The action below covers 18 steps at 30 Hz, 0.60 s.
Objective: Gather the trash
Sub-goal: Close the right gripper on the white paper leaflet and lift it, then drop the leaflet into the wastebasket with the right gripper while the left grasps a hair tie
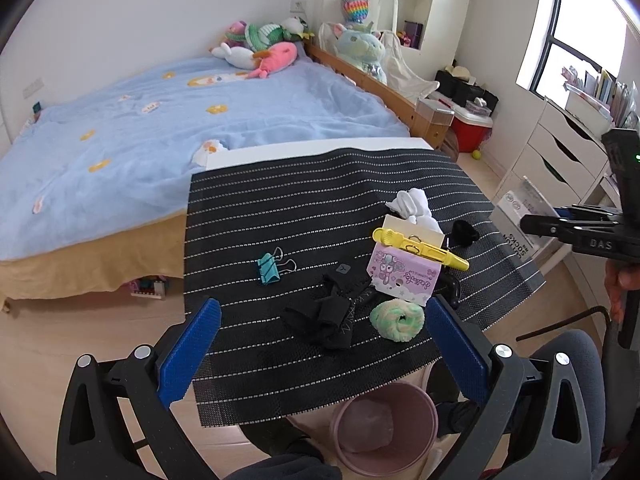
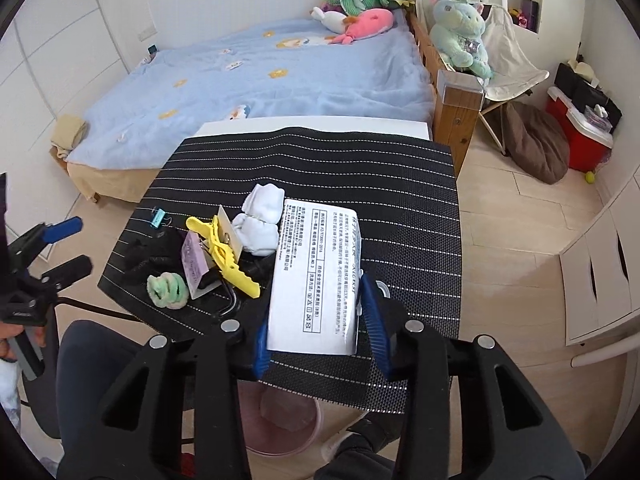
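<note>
Striped mat, right hand-held gripper clamped on white packet, left hand-held gripper apart.

A big bed with a soft blue blanket holds a pink plush fish. A red plastic cooler box sits on the pale wooden floor.

The pink bin under the bench is partly covered by the striped mat and cut off at the bottom in the left wrist view; what lies inside is blurred. In the right wrist view the white packet hides the mat behind it, and its small print cannot be read. A black object behind the yellow clip is too dark to identify.
</note>
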### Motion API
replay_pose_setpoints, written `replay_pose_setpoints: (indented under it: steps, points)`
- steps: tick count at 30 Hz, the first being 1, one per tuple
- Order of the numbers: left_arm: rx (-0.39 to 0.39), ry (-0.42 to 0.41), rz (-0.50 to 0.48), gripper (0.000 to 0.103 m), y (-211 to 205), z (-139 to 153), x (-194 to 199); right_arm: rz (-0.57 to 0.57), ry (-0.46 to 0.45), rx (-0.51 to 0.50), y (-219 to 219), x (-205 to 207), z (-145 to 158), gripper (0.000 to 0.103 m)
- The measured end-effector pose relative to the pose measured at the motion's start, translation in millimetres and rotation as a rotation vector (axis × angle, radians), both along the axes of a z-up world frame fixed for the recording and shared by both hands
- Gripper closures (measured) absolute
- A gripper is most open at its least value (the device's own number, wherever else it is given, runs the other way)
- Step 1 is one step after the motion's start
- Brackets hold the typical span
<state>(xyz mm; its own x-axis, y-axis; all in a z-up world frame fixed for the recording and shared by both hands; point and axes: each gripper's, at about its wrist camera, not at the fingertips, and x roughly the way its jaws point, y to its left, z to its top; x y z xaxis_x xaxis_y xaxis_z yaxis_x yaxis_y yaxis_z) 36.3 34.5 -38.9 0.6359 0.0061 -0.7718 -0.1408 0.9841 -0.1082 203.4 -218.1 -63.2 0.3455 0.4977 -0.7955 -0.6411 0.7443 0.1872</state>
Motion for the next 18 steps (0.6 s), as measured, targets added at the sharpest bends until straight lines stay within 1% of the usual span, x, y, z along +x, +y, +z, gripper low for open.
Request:
replay_pose_setpoints:
  steps: [7,13,16,18]
  points:
    - [-0.067,0.075,0.003,0.005,11,-20,17,0.0,0.0,0.015,-4,-4,4,0.064]
    - [-0.116,0.11,0.008,0.007,16,-33,24,0.0,0.004,0.016,-5,-5,4,0.063]
    - [-0.139,0.118,0.005,0.015,18,-37,25,0.0,0.007,0.017,-6,-6,3,0.064]
    - [-0.151,0.125,0.002,0.023,19,-40,27,0.001,0.009,0.017,-6,-6,1,0.064]
